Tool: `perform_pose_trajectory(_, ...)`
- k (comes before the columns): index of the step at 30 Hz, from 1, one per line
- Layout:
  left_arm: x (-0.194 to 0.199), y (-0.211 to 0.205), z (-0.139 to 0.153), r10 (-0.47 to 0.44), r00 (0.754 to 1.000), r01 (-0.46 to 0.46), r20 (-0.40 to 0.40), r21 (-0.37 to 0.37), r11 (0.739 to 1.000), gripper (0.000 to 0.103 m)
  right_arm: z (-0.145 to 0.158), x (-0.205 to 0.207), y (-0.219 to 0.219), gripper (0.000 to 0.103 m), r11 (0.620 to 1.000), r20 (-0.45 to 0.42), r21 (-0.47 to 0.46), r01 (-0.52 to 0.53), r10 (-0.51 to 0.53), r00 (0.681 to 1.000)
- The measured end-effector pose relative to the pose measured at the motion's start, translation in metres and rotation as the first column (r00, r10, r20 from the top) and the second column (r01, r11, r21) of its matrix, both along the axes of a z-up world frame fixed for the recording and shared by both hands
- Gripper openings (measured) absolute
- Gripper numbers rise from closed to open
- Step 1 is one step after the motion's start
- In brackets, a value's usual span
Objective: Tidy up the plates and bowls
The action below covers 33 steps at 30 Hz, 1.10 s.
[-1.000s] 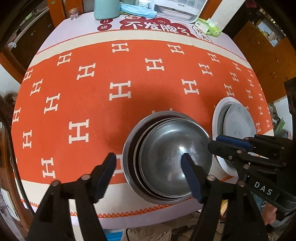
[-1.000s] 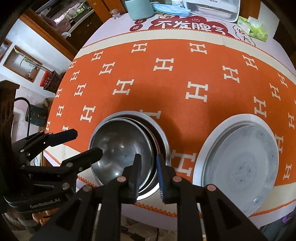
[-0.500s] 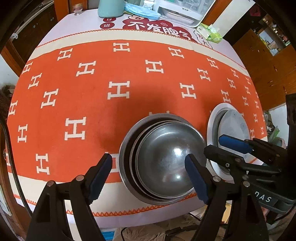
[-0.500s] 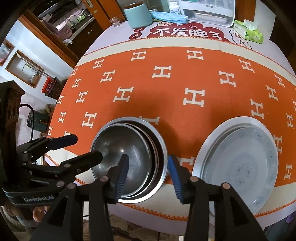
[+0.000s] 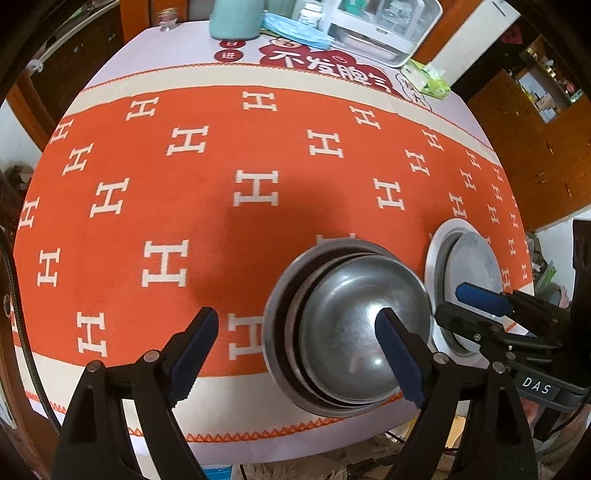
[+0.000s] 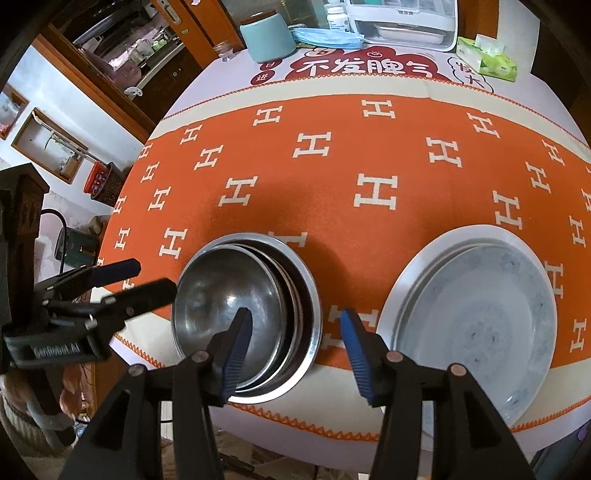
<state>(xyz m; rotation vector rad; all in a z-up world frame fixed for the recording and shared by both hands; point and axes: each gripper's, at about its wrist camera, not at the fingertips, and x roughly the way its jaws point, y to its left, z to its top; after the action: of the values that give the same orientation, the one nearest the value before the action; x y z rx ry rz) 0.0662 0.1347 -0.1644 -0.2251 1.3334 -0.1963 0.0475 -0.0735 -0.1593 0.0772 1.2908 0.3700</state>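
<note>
Three nested steel bowls (image 5: 351,332) (image 6: 221,302) sit near the front edge of the orange tablecloth (image 5: 221,221). To their right lies a stack of pale plates (image 5: 472,258) (image 6: 480,314). My left gripper (image 5: 297,325) (image 6: 147,277) hovers over the bowls' left rim and its jaws are opening, one finger above the inner bowl and one above the cloth. My right gripper (image 6: 295,319) (image 5: 458,301) straddles the bowls' right rim from above. Its jaws are opening too. Neither gripper's pads press on anything.
At the far edge of the table stand a teal canister (image 6: 267,40), a blue face mask (image 6: 325,37), a white appliance (image 6: 402,22) and a green tissue pack (image 6: 487,59). Wooden cabinets surround the table. The bowls and plates lie close to the front edge.
My right gripper's jaws went from nearly shut around the bowls' rim to well apart, letting the rim go. The left jaws widened a little. Bowls and plates stayed put.
</note>
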Motion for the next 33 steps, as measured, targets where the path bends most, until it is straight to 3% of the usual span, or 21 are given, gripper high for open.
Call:
perform_pose_trajectory(12, 0.0, 0.013, -0.046, 0.017, 0.989, -0.038, -0.149, -0.139, 0.99, 0.086, -0.037, 0.003, -0.006, 0.051, 0.998, -0.121, 0.055, 0.043, -0.036, 0.992)
perform_pose_trajectory(20, 0.0, 0.0, -0.06, -0.017, 0.984, -0.019, -0.178, -0.195, 0.981, 0.085, -0.051, 0.005, -0.002, 0.051, 0.995, -0.178, 0.087, 0.057, -0.041, 0.983)
perform_pose_trajectory(26, 0.002, -0.005, -0.064, -0.056, 0.981, 0.016, -0.187, -0.211, 0.977, 0.073, -0.054, 0.006, 0.001, 0.05, 0.993, -0.196, 0.1, 0.059, -0.038, 0.98)
perform_pose_trajectory(28, 0.003, -0.007, -0.065, -0.071, 0.979, 0.028, -0.191, -0.217, 0.976, 0.062, -0.055, 0.006, 0.002, 0.049, 0.993, -0.196, 0.098, 0.059, -0.039, 0.98)
perform_pose_trajectory(30, 0.003, -0.01, -0.066, -0.085, 0.976, 0.039, -0.198, -0.227, 0.973, 0.05, -0.056, 0.006, 0.003, 0.039, 0.994, -0.201, 0.098, 0.055, -0.035, 0.979)
perform_pose_trajectory(33, 0.004, -0.012, -0.068, -0.094, 0.974, 0.05, -0.204, -0.214, 0.976, 0.044, -0.057, 0.007, 0.003, 0.036, 0.993, -0.208, 0.099, 0.064, -0.042, 0.977)
